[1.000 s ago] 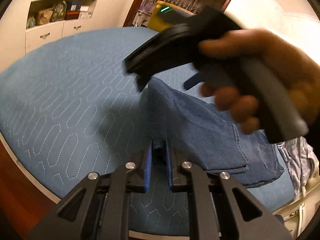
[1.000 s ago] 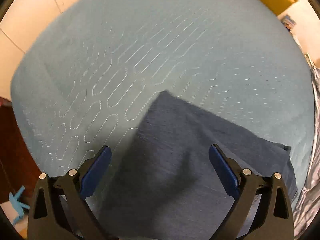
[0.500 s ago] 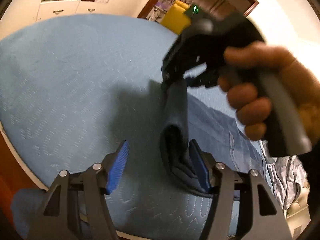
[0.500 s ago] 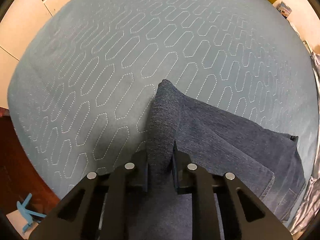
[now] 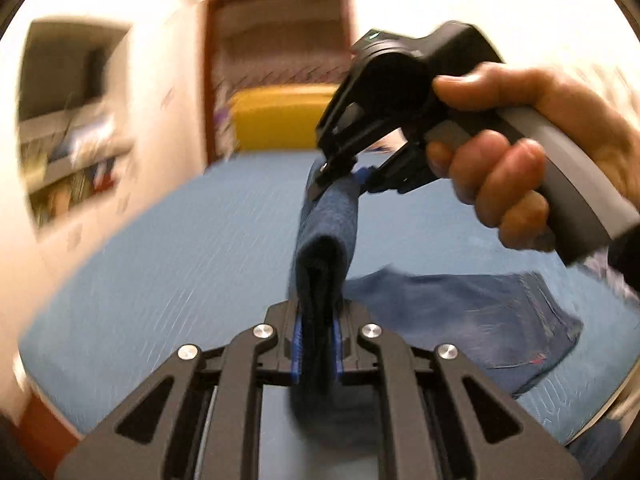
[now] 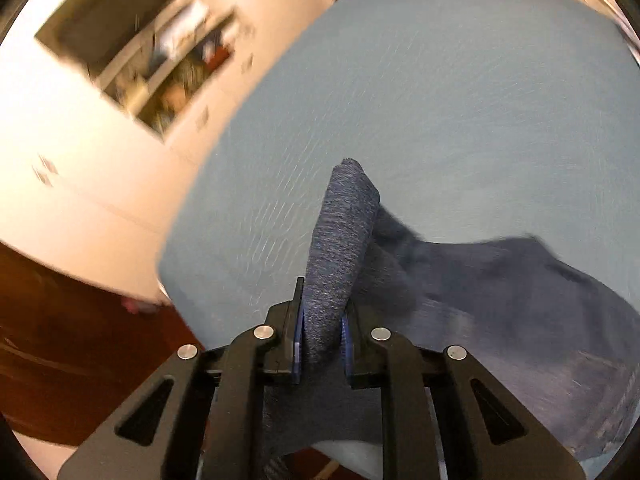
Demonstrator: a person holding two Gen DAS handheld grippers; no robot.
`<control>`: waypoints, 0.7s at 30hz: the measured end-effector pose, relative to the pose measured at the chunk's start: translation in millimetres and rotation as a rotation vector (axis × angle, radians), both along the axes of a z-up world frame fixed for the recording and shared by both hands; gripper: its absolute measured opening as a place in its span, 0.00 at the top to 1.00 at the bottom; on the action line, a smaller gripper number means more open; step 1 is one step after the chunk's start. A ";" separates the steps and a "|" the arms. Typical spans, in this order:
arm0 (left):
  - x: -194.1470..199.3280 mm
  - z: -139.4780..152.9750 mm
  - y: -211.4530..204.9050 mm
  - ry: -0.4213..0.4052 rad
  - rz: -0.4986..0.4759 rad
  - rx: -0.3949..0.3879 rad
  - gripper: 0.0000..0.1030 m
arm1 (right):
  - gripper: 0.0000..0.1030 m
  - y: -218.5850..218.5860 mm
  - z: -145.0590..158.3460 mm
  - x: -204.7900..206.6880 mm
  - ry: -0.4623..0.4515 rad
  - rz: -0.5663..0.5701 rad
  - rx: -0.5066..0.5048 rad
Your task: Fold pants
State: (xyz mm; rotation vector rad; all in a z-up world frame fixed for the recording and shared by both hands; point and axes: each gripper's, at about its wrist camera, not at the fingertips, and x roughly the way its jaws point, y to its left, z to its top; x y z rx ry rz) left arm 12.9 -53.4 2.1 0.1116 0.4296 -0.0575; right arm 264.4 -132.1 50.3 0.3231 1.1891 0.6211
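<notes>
The blue denim pants [image 5: 460, 304] lie partly folded on the blue quilted bed [image 5: 180, 248], with the waist and pocket at the right. My left gripper [image 5: 316, 344] is shut on the near end of the folded leg edge. My right gripper [image 5: 344, 178], held in a hand, is shut on the far end of the same edge, lifting it taut above the bed. In the right wrist view the right gripper [image 6: 322, 344] pinches a roll of the pants [image 6: 340, 248], with the rest draped to the right over the bed [image 6: 440, 100].
White cupboards with open shelves [image 5: 68, 132] stand at the left. A doorway [image 5: 280, 40] and a yellow headboard [image 5: 280, 120] are at the far end of the bed. The wooden bed frame [image 6: 80, 340] runs along the near left.
The left gripper went from shut to open half a second ago, and is now shut on the pants again. The right gripper closed on the pants. Both have lifted the edge up off the bed.
</notes>
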 end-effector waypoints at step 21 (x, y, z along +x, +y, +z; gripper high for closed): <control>-16.5 -188.5 -308.4 -0.149 -0.272 0.793 0.51 | 0.45 -270.7 -187.1 -15.3 0.068 -0.168 0.102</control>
